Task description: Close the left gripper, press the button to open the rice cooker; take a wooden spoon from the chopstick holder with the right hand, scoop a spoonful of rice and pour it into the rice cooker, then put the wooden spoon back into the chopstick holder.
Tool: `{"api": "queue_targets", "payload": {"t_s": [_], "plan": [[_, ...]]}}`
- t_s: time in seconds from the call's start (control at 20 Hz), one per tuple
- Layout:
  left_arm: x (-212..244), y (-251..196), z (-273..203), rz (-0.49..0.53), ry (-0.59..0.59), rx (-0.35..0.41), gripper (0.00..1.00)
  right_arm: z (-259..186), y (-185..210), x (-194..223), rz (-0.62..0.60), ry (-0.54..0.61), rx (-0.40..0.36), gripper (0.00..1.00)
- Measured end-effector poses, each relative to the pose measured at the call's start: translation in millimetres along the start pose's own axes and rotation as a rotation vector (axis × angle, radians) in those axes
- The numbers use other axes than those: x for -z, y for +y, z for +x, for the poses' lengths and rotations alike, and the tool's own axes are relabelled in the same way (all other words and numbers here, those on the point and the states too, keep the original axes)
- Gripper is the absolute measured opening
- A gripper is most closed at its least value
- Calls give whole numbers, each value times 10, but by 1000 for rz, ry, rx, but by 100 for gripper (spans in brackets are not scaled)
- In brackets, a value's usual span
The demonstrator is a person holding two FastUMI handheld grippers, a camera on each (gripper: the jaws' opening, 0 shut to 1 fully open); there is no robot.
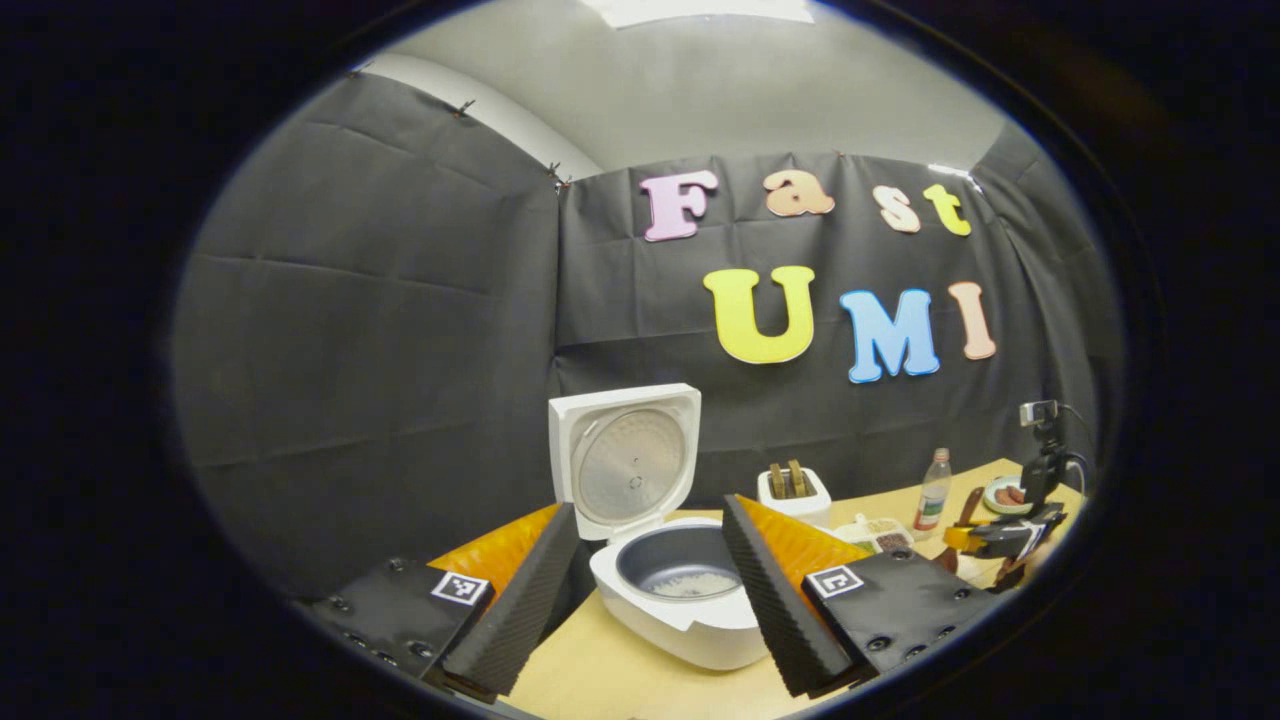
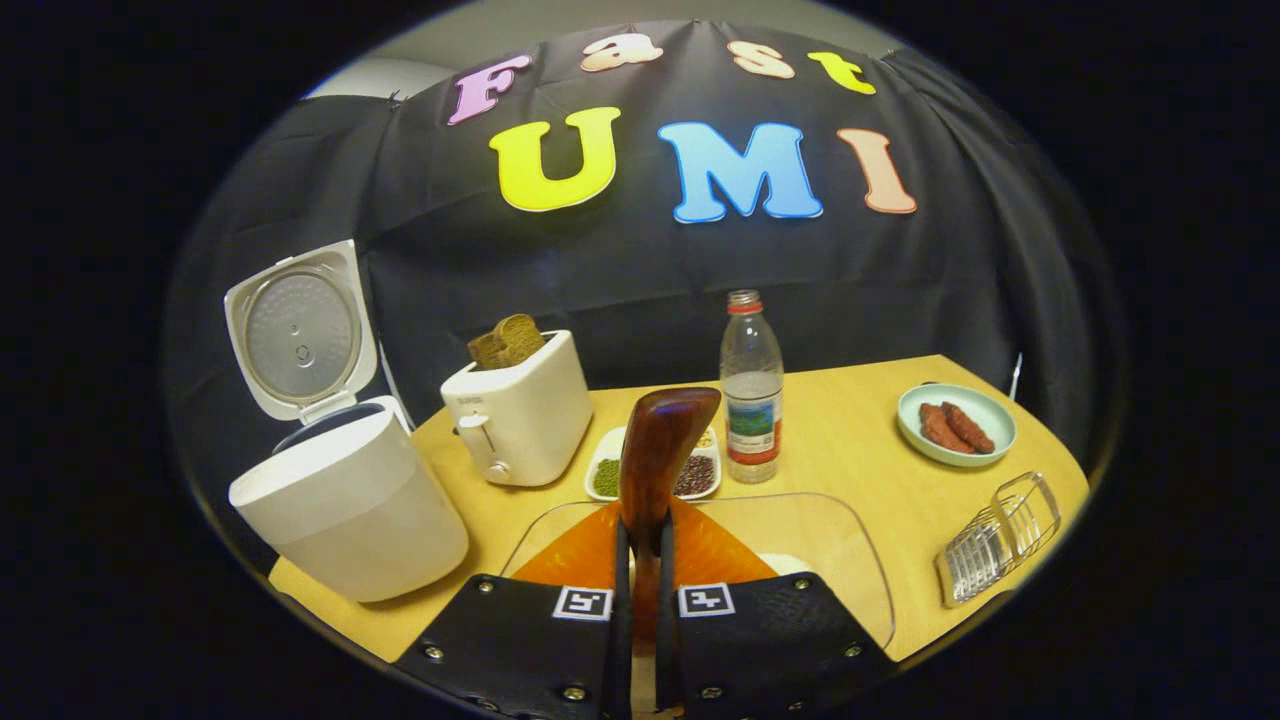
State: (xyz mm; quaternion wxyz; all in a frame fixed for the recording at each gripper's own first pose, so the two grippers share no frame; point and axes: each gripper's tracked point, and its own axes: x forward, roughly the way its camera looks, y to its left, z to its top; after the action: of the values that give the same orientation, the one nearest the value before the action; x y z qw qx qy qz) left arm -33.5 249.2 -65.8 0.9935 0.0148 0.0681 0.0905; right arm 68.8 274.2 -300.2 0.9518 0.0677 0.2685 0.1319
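Wooden spoon clamped; rice cooker gapes open.

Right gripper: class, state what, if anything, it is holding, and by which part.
The right gripper is shut on the wooden spoon, pinching it by its handle; the rounded end rises above the fingers. The left gripper is open, holding nothing.

The white rice cooker stands on the tabletop at nine o'clock in the right gripper view, its lid swung upright. In the left gripper view its dark inner pot holds some white rice. The brown wooden spoon rises upright at centre, bowl uppermost.
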Motion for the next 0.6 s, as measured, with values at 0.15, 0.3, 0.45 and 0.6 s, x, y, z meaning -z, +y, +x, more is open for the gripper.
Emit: {"api": "queue_targets", "payload": {"t_s": [0.15,0.3,0.45,0.6], "plan": [[-30,-35,-40,8,-11,3,94,-9,79,33,60,28,-37,10],[-42,-33,-77,15,-11,-7,95,-22,106,94,247,84,-85,10],[-51,-33,-156,10,-12,-19,95,-2,-36,139,446,137,-85,10],[-107,-57,-182,5,-16,-30,99,-5,-199,219,578,176,-78,10]]}}
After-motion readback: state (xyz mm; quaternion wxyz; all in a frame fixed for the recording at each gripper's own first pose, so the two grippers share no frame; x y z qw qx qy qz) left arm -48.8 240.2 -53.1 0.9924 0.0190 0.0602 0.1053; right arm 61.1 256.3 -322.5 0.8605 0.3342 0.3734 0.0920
